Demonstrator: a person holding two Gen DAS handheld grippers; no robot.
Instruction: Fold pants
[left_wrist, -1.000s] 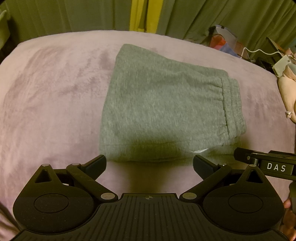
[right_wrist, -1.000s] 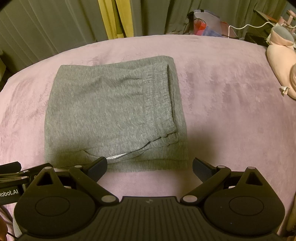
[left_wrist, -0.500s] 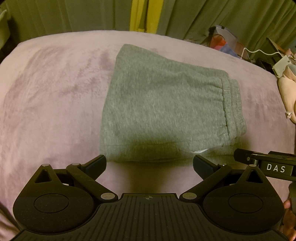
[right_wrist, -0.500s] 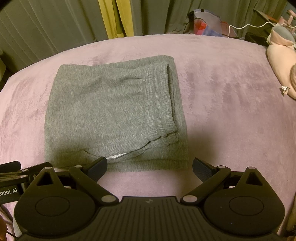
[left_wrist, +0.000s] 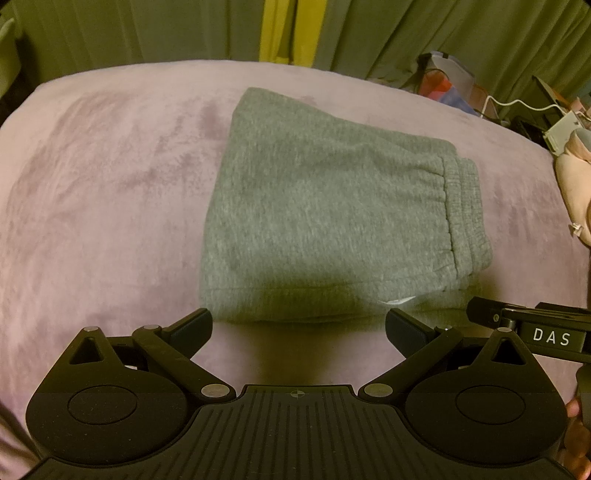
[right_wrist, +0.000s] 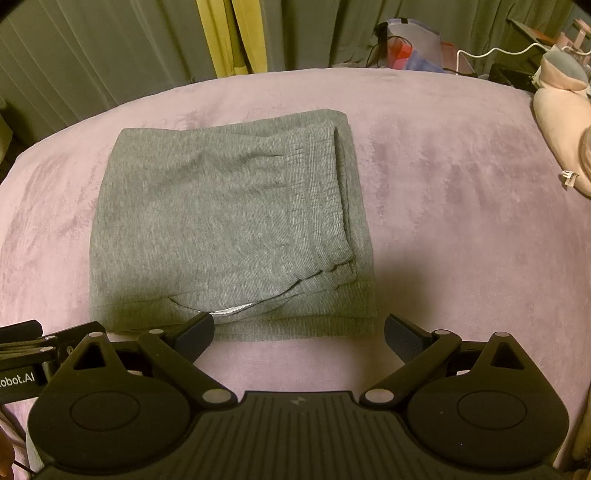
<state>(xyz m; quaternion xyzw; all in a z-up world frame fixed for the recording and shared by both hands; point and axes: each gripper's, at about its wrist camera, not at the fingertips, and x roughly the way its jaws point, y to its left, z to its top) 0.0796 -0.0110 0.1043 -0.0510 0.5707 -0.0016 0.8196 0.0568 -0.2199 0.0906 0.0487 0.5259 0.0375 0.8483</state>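
Grey sweatpants (left_wrist: 325, 218) lie folded into a compact rectangle on a pink plush bed cover (left_wrist: 103, 206), the elastic waistband on the right side of the stack. In the right wrist view the same pants (right_wrist: 221, 221) fill the centre-left, with a sliver of white lining at the near edge. My left gripper (left_wrist: 298, 328) hovers open just short of the near edge, nothing between its fingers. My right gripper (right_wrist: 298, 330) is also open and empty at the near edge. Each gripper shows at the edge of the other's view.
Green curtains (left_wrist: 406, 33) hang behind the bed. A pink plush toy (right_wrist: 565, 125) lies at the right side of the cover. Bags, a white cable and clutter (right_wrist: 413, 48) sit beyond the far right edge. The pink cover (right_wrist: 461, 206) stretches bare to the pants' right.
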